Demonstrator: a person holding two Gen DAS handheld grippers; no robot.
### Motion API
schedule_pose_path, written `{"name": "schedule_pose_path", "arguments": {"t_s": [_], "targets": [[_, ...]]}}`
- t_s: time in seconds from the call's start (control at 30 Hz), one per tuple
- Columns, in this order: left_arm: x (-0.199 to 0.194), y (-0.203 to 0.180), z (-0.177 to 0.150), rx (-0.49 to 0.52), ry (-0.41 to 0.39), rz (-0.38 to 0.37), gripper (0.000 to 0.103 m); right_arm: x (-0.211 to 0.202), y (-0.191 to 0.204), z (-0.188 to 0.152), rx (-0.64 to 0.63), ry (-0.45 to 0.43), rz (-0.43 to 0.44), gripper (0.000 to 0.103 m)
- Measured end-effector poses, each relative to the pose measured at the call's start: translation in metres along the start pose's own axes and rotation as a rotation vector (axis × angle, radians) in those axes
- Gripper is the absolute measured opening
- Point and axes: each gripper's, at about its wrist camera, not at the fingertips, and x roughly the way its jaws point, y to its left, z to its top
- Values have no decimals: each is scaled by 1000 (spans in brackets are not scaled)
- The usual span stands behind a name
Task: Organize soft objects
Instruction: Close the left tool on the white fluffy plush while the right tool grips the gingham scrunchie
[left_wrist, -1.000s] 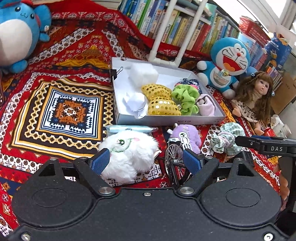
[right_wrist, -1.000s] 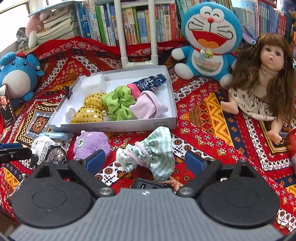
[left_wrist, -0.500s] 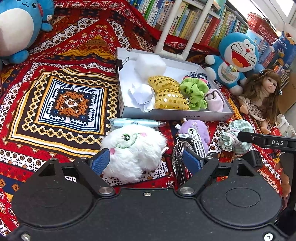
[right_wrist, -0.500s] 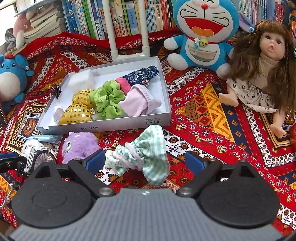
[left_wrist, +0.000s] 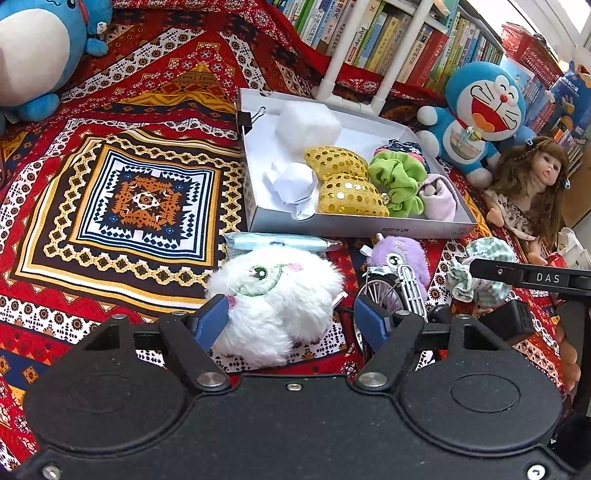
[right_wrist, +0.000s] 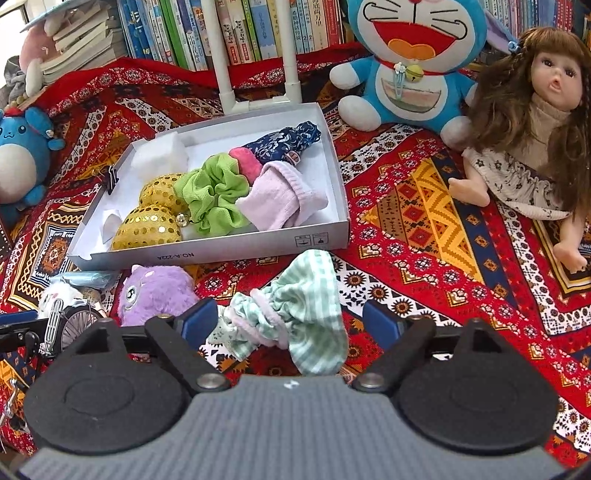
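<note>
A white fluffy plush (left_wrist: 280, 295) lies on the patterned cloth between the fingers of my left gripper (left_wrist: 291, 321). Its jaws are closing; the left pad brushes the fur and the right pad stands apart. A mint striped scrunchie (right_wrist: 295, 314) lies between the fingers of my right gripper (right_wrist: 290, 323), whose jaws are also closing without touching it. A purple plush (right_wrist: 155, 291) sits just left of the scrunchie. Behind them stands a white box (right_wrist: 221, 254) holding gold sequin pads, a green scrunchie, a pink sock and other soft items.
A toy bicycle (left_wrist: 391, 291) stands between the white and purple plushes, against my left gripper's right finger. A light blue packet (left_wrist: 277, 242) lies by the box front. A Doraemon plush (right_wrist: 413, 62), a doll (right_wrist: 535, 129) and a blue plush (right_wrist: 18, 162) ring the cloth, with books behind.
Both pairs of jaws have narrowed a little. The right gripper has sunk closer over the striped scrunchie. The left gripper has stayed around the white plush.
</note>
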Motion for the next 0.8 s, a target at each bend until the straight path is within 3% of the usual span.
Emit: {"name": "schedule_pose_path", "arguments": {"t_s": [0.13,0.23,0.27,0.33,0.37,0.4,0.43,0.5,0.67,0.8], "targets": [[2,1,0,6,-1,7,72,5,0,0,4,11,3,85],[3,2,-1,0,-5,21,66,7,0,0,14,11,14,78],[4,3,-1,0,-9,33,58,7,0,0,17,9,21,73],[2,3,-2,9,-25,47,52,6,1,0,21,5,29,62],[0,5,-3,5,-32,45,42,5,2,0,24,2,31,59],[-2,6,-3,0,-41,51,20,4,2,0,26,-1,33,57],[-4,8,-2,-4,-45,52,13,3,3,0,26,-4,33,53],[-6,13,-1,-32,-47,23,6,0,6,0,19,-13,30,49],[-12,10,-3,2,-59,2,5,-14,11,-2,3,-56,27,44],[-15,0,-8,39,-87,7,18,-29,15,-2,-3,-91,44,44]]}}
